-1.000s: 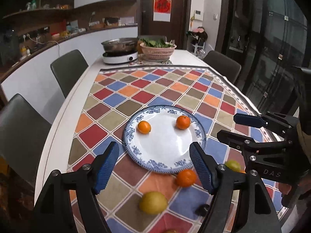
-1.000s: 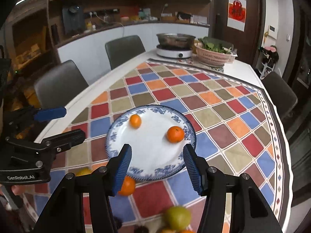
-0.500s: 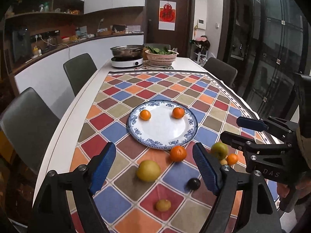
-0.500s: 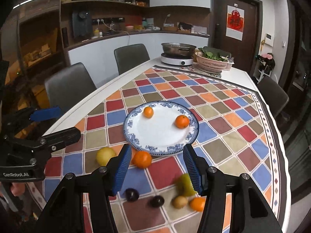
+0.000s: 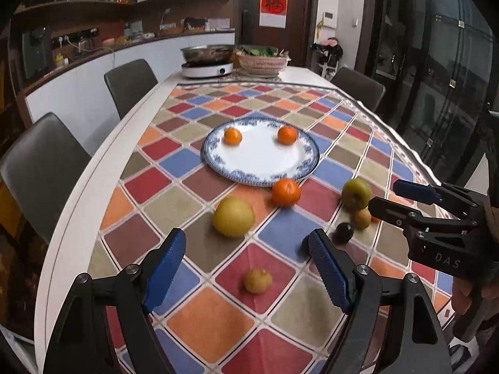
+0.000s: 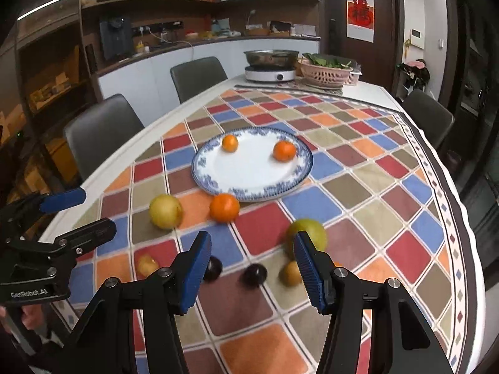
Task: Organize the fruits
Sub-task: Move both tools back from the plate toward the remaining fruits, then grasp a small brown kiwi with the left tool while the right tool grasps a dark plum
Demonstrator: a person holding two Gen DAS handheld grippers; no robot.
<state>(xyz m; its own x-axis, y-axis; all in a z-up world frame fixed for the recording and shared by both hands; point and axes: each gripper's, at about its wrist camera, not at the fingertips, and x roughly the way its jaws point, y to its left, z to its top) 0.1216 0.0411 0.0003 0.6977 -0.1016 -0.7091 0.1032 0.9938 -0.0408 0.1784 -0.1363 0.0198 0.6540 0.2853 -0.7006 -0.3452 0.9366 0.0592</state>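
A blue-rimmed white plate (image 5: 262, 176) (image 6: 249, 188) holds two small oranges (image 5: 232, 136) (image 5: 287, 135). On the checked cloth in front of it lie a third orange (image 5: 285, 192) (image 6: 224, 207), a big yellow fruit (image 5: 233, 216) (image 6: 165, 211), a green apple (image 5: 356, 193) (image 6: 307, 233), two dark plums (image 6: 254, 275) (image 6: 213, 269) and small yellow fruits (image 5: 257, 280) (image 6: 290, 273). My left gripper (image 5: 248, 269) is open and empty above the near cloth. My right gripper (image 6: 251, 268) is open and empty above the plums. Each shows in the other's view.
An induction cooker with a steel pot (image 5: 207, 60) and a basket of greens (image 5: 262, 60) stand at the table's far end. Grey chairs (image 5: 131, 84) line the left side, and one (image 5: 358, 88) stands at the far right. The table edge curves close on the left.
Both grippers have drawn back and up from the plate, toward the table's near end. Loose fruit in front of the plate has come into view. Both stay open.
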